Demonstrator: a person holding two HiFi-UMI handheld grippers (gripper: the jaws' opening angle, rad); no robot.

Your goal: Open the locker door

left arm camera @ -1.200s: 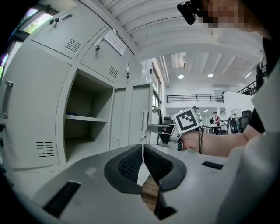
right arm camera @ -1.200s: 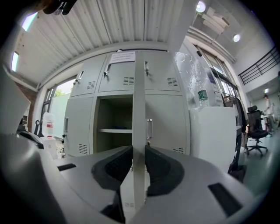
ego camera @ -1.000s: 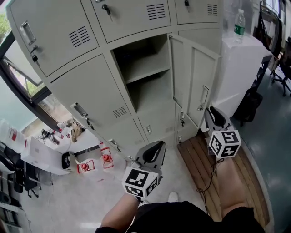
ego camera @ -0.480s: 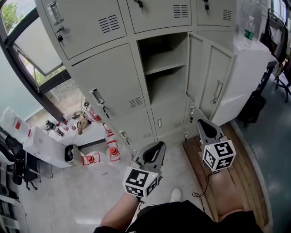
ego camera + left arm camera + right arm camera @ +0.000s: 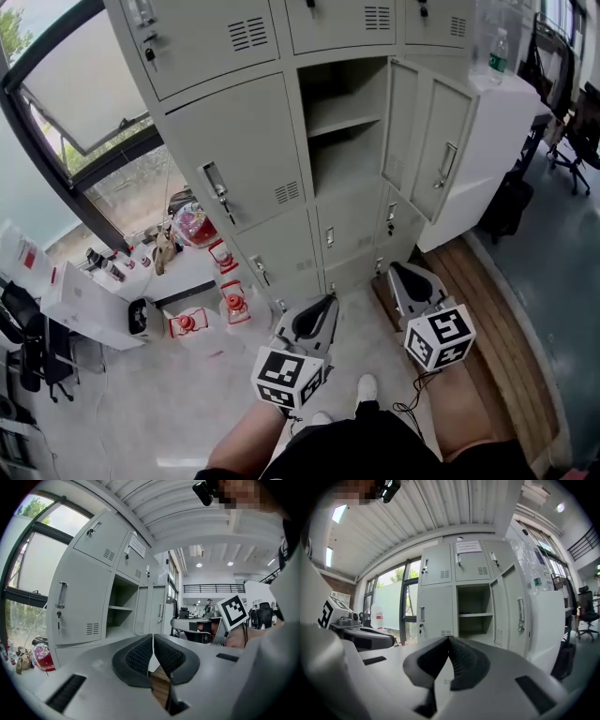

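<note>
While the left tongs hang low with tips pressed together on nothing, the middle compartment ahead gapes, a shelf across it. Its locker door stands swung out to the right, and below it the right tongs are likewise closed, empty.

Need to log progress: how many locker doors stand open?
1: the door swung out at the right of the shelved middle compartment. Every other door in view looks shut; lockers beyond the frame may be hidden.
</note>
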